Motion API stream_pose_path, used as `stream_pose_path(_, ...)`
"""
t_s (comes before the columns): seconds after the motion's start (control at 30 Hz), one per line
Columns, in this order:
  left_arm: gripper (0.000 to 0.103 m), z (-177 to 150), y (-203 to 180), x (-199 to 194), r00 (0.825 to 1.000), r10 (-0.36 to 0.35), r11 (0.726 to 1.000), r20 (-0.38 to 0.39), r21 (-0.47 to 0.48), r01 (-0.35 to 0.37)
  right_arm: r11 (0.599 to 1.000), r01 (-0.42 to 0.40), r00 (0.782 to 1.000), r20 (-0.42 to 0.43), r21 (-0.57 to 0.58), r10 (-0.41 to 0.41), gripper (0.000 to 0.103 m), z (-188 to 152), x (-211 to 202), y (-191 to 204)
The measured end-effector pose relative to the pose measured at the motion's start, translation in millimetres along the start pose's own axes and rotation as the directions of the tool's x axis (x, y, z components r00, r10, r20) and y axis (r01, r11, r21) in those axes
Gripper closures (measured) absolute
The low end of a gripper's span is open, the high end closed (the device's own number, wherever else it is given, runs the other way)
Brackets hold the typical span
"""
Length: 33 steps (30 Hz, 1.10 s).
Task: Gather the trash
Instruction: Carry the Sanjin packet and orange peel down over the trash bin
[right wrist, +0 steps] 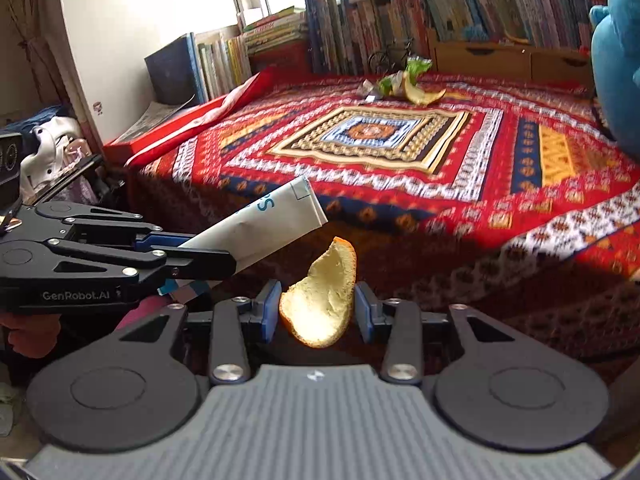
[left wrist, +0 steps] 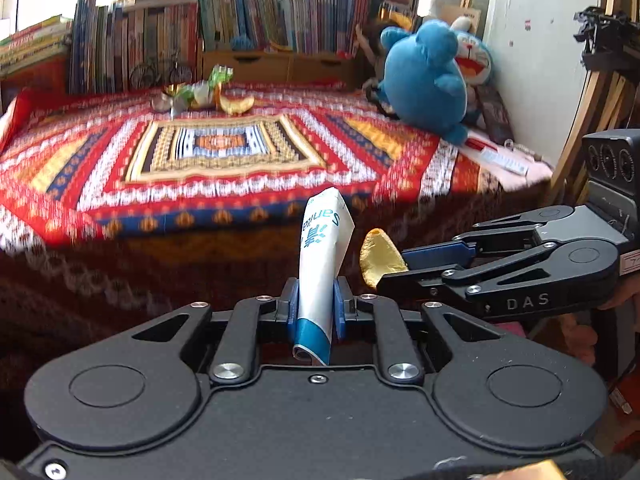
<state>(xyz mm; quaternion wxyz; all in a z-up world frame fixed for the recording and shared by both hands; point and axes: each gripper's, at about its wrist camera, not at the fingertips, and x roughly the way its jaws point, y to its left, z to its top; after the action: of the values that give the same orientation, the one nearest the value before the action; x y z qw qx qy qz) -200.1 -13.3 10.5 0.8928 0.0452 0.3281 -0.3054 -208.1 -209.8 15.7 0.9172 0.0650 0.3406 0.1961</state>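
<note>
Where the left wrist view looks along its own fingers, the left gripper [left wrist: 316, 304] is clamped narrow on a white-and-blue tube [left wrist: 322, 264], blue pads pressed to both flanks. Tube's long axis runs up and away from the jaws, flat crimped end farthest, blue end tucked back toward the camera body. Only this view shows its printed lettering face-on.

Just to the right, the right gripper [left wrist: 394, 266] pinches an orange peel [left wrist: 378, 258], seen edge-on as a yellow sliver.

Right wrist view gives the peel [right wrist: 322, 300] broadside: pale pith facing the camera, orange rind along the top edge, curved, long axis slanting up to the right, both blue pads touching it at moderate width. Left gripper [right wrist: 208, 252] appears off to the left here, tube [right wrist: 260, 224] slanting up to the right past the fingertips.

Beyond both tools, well apart: patterned red cloth [left wrist: 224, 160] over a table. At its far edge, a second peel [right wrist: 422, 94] beside crumpled green-and-silver wrappers [right wrist: 394, 78]. Behind, a row of books [left wrist: 168, 36]; a blue plush toy [left wrist: 424, 80] at far right.
</note>
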Motion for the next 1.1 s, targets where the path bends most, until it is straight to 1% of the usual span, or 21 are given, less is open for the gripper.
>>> stream_pose_path(0.13, 0.086, -15.0, 6.9, 11.7, 0.996, -0.008, 0.998, -0.088, -0.06, 0.003, 1.0, -0.019, 0.999, -0.049, 0.02, 0.02, 0.059, -16.0, 4.5, 1.0)
stream_pose_path(0.27, 0.086, -33.5, 11.9, 31.8, 0.983, 0.006, 0.996, -0.181, -0.088, -0.022, 0.999, -0.01, 0.994, -0.108, 0.046, 0.015, 0.059, -35.0, 17.2, -1.5)
stream_pose_path(0.4, 0.086, -52.7, 19.4, 57.1, 0.96, 0.008, 0.989, -0.28, -0.141, -0.05, 0.996, -0.003, 0.985, -0.173, 0.087, 0.018, 0.059, -54.3, 32.8, -6.9)
stream_pose_path(0.53, 0.086, -70.1, 25.4, 77.2, 0.935, 0.009, 0.978, -0.354, -0.193, -0.083, 0.995, 0.005, 0.974, -0.227, 0.104, 0.019, 0.059, -69.6, 46.6, -10.9)
stream_pose_path(0.67, 0.086, -83.2, 31.7, 94.1, 0.914, 0.003, 0.966, -0.405, -0.234, -0.107, 0.993, 0.006, 0.962, -0.272, 0.121, 0.027, 0.058, -81.6, 58.7, -14.6)
stream_pose_path(0.8, 0.086, -93.9, 35.2, 107.7, 0.896, 0.003, 0.958, -0.444, -0.255, -0.13, 0.989, 0.006, 0.951, -0.306, 0.145, 0.039, 0.058, -90.4, 71.4, -17.5)
stream_pose_path(1.03, 0.085, -109.4, 42.2, 123.7, 0.866, -0.003, 0.943, -0.5, -0.29, -0.164, 0.984, 0.013, 0.936, -0.349, 0.18, 0.052, 0.057, -101.0, 91.5, -20.9)
stream_pose_path(1.1, 0.085, -112.0, 42.8, 126.3, 0.861, 0.0, 0.941, -0.509, -0.292, -0.172, 0.982, 0.017, 0.932, -0.358, 0.19, 0.053, 0.057, -103.1, 96.8, -22.8)
